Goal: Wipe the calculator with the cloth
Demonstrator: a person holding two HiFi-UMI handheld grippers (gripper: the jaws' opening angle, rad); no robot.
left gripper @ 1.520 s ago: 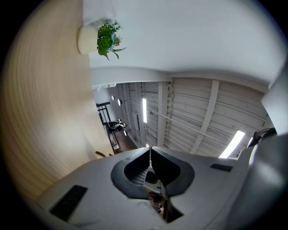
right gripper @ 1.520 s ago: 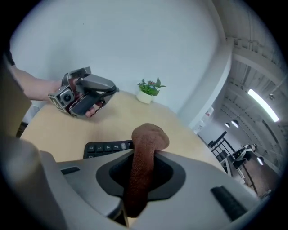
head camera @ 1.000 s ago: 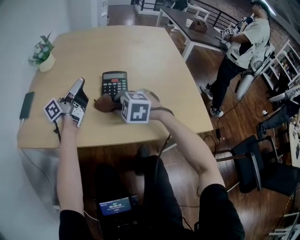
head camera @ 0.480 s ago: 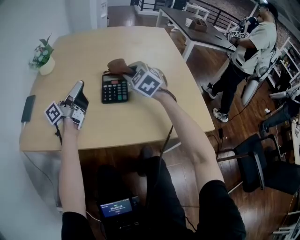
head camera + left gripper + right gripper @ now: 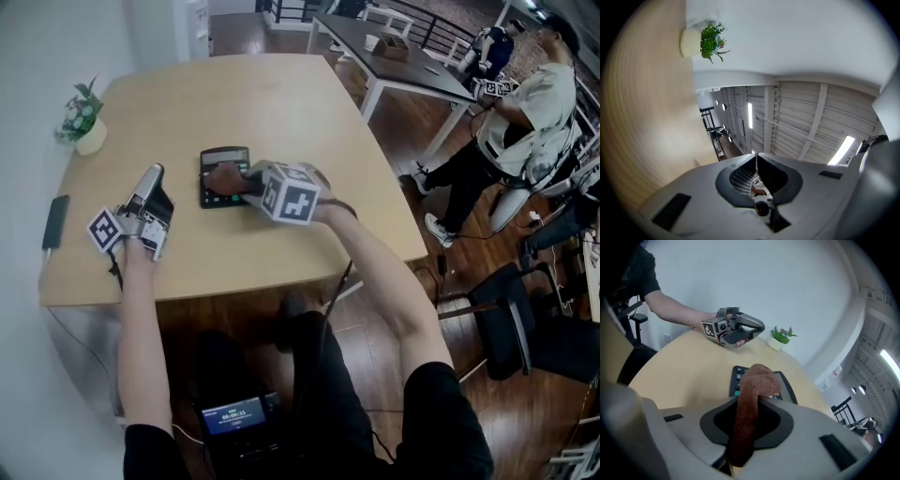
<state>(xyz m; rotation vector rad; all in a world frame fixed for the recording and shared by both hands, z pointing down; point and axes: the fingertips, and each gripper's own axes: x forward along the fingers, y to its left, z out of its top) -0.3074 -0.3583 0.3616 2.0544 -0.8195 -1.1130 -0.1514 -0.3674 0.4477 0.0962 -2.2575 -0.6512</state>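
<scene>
A black calculator (image 5: 217, 157) lies on the round wooden table (image 5: 262, 103). My right gripper (image 5: 246, 184) is shut on a brown cloth (image 5: 226, 177), which rests on the calculator's keys. In the right gripper view the cloth (image 5: 755, 380) runs from between the jaws of my right gripper (image 5: 743, 430) onto the calculator (image 5: 786, 384). My left gripper (image 5: 153, 178) lies on the table left of the calculator, shut and holding nothing. It also shows beyond the calculator as the left gripper (image 5: 749, 329). The left gripper view shows its closed jaws at the left gripper (image 5: 756, 161), pointing upward.
A small potted plant (image 5: 82, 114) stands at the table's far left, and a dark phone (image 5: 54, 221) lies by the left edge. A person (image 5: 520, 122) stands on the floor to the right. A dark table (image 5: 403, 58) and a chair (image 5: 525, 323) are nearby.
My right gripper carried the cloth from the calculator's near end to its far end, then back over the keys. The left gripper has stayed put.
</scene>
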